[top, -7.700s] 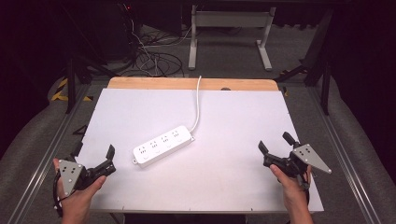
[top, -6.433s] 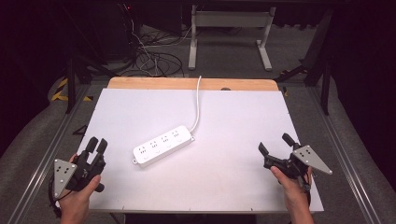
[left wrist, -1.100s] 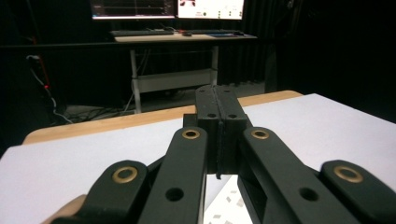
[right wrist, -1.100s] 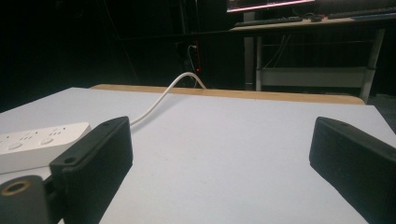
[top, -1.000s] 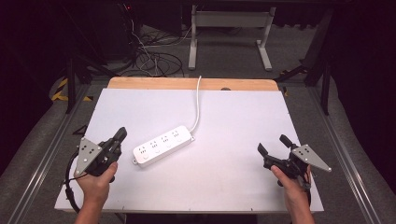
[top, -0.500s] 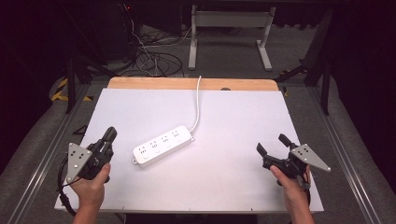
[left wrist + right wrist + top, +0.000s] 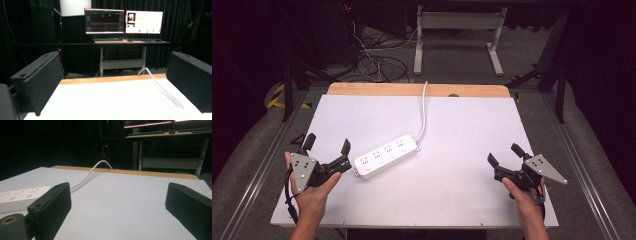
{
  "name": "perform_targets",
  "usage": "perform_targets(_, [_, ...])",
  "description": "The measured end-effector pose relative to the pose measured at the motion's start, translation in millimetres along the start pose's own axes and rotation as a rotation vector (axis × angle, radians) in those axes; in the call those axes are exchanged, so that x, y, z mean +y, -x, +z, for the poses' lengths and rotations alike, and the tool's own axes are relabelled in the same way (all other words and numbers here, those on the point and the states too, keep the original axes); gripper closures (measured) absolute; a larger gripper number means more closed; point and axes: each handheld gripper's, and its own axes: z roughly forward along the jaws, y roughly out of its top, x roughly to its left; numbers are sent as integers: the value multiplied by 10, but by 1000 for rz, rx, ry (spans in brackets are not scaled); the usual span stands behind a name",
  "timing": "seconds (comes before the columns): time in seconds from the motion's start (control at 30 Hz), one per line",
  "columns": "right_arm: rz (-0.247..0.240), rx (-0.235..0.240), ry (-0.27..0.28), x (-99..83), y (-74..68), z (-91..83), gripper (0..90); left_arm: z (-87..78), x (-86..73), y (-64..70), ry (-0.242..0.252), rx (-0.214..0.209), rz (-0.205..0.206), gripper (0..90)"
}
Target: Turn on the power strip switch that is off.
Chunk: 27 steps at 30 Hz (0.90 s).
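**Grippers flank a white power strip, neither one holding it**

Power strip [image 7: 386,156], white, with a row of sockets on top, lies flat on the white table [image 7: 452,125], left of centre. Its long axis runs on a diagonal: the near end points toward the person's left front corner, and the far end points away and to the right. From that far end a white cable [image 7: 424,107] runs straight back and drops over the wooden far edge of the table.

The left gripper [image 7: 328,146] rests in the person's left hand [image 7: 314,192] just beside the strip's near end, jaws spread wide and empty, with one jaw tip close to the strip but apparently not touching it. In the left gripper view the jaws frame bare table and the cable, not the strip, so they seem aimed past it; the angle makes this hard to confirm. The right gripper [image 7: 503,154] sits well apart at the right front of the table, jaws likewise spread and holding nothing.

Risks from here: closing across the strip's near corner rather than squarely across its narrow width could make it pivot or skid on the smooth surface. A nudge from an open jaw tip could push it aside. The trailing cable could drag and twist the strip when it is lifted.
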Motion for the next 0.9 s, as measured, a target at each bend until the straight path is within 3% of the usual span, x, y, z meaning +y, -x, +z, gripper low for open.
perform_targets(0.47, [4, -4, 9, 10, 4, -29, 59, 8, -14, -25, 15, 39, 23, 14])
perform_targets(0.9, [1, 9, 23, 28, -16, 9, 37, -41, -31, -75, 14, 49, 11, 17])
